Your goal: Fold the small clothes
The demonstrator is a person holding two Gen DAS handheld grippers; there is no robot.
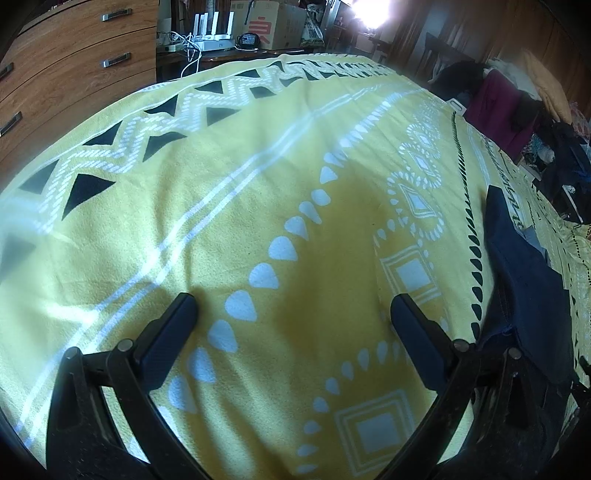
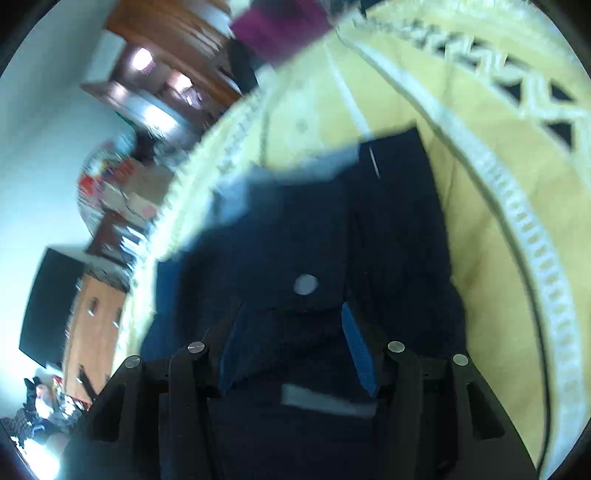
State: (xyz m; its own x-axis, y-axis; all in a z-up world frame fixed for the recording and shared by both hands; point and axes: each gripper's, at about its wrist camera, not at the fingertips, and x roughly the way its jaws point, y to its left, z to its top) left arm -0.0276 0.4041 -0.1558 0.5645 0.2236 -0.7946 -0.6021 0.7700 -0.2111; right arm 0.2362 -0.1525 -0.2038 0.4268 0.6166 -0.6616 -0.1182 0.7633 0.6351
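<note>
Your dark blue garment lies on the yellow patterned blanket on the bed, near its right side; your right gripper sits right over it, fingers partly apart with cloth between them, not pinching; that view is blurred, so folds are hard to make out; your left gripper has its fingers wide apart over bare blanket, with lots of open room ahead; the wooden drawers stand past the left edge; a cardboard box shows red writing, too blurry to read.
</note>
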